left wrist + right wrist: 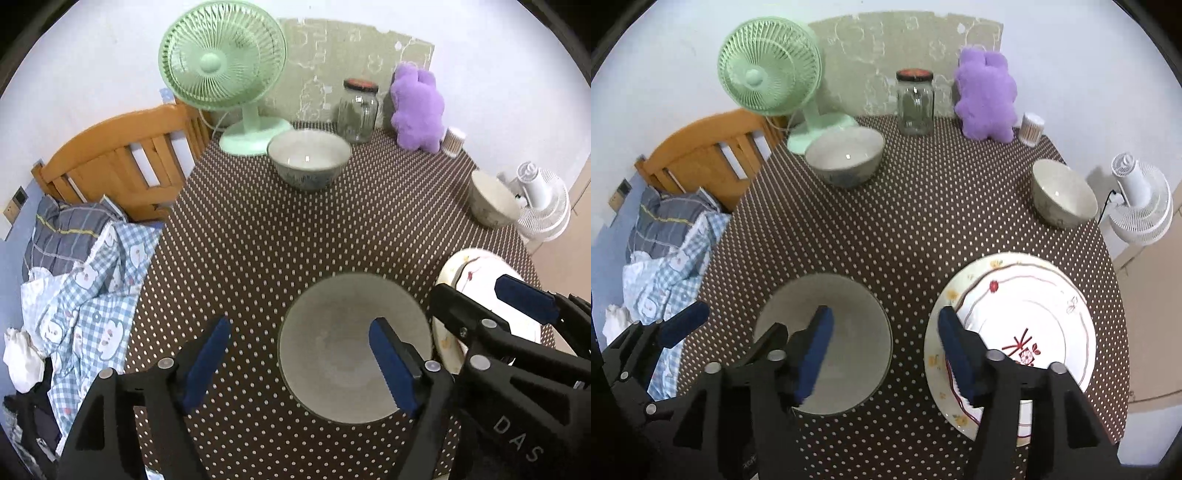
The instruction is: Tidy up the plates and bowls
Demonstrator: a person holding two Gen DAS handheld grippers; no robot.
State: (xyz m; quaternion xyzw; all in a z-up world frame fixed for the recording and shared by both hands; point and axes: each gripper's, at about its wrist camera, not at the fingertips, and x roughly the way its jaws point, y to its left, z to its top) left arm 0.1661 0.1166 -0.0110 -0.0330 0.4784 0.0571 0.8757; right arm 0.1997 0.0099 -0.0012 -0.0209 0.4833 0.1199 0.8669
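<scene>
On the near part of the dotted tablecloth stand the 2 things closest to the claws: a grey bowl and, just to its right, a stack of 2 plates, the patterned one resting on a wider one with small yellow flowers. Both claws are open and hold nothing.

The left gripper hangs over the left rim of the grey bowl, with 1 blue pad inside the bowl and the other outside, over the cloth; neither pad seems to touch the wall. The right gripper is above the gap between the bowl and the plates, its right pad over the left edge of the plate stack.

2 more bowls wait farther away. A wide bowl with blue pattern stands at the far left, just in front of the base of the green fan. A smaller beige bowl stands at the far right edge of the table.

I judge the next move is to bring these bowls toward the grey one. The wide bowl lies ahead and slightly left of the left claw, so that hand is nearer to it. The beige bowl lies ahead and right of the right claw. Bowls are round, so no long axis matters; only the rim must come between the pads.
</scene>
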